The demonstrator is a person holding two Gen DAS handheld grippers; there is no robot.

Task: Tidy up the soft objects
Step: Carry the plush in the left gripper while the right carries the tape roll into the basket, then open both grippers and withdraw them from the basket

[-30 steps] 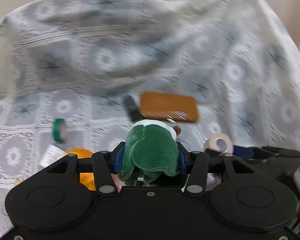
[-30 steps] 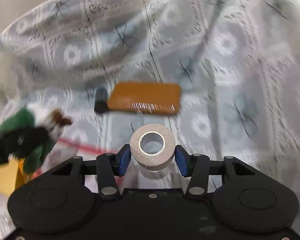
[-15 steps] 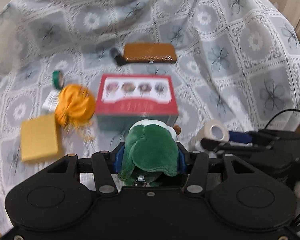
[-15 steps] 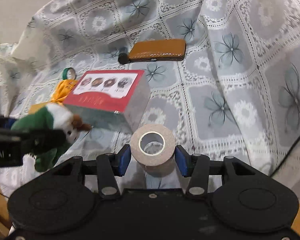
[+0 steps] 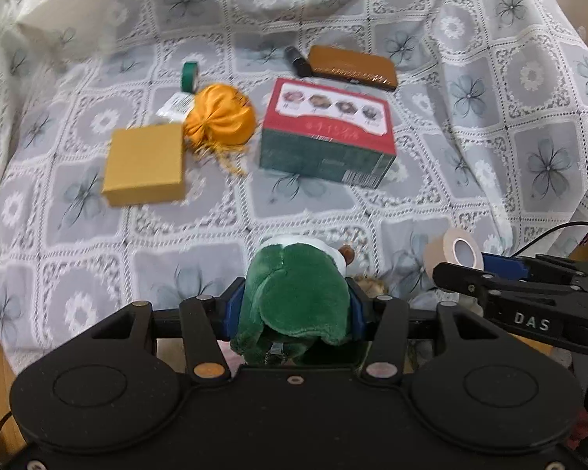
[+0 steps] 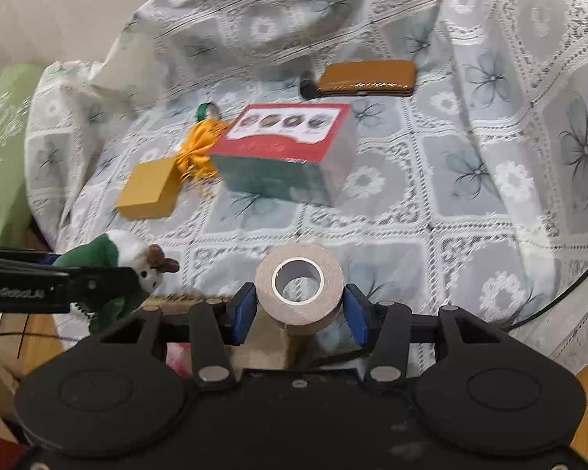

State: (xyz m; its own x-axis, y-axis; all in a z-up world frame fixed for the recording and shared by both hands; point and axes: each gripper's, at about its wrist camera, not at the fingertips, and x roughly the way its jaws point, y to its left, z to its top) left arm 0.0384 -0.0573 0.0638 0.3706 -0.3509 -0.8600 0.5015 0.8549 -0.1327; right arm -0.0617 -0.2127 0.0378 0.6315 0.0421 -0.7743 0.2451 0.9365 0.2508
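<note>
My left gripper is shut on a green and white plush toy, held above the near edge of the cloth-covered surface; the toy also shows in the right wrist view. My right gripper is shut on a beige tape roll, which also shows in the left wrist view at the right. An orange fabric pouch lies on the cloth beside a yellow box.
A red and green carton lies mid-cloth. Behind it are a brown case with a black item, and a green tape roll. A green cushion is far left. A black cable hangs at the right.
Both grippers have pulled back and up from the cloth with their loads. More of the surface has come into view, with the carton, pouch and yellow box farther off.
</note>
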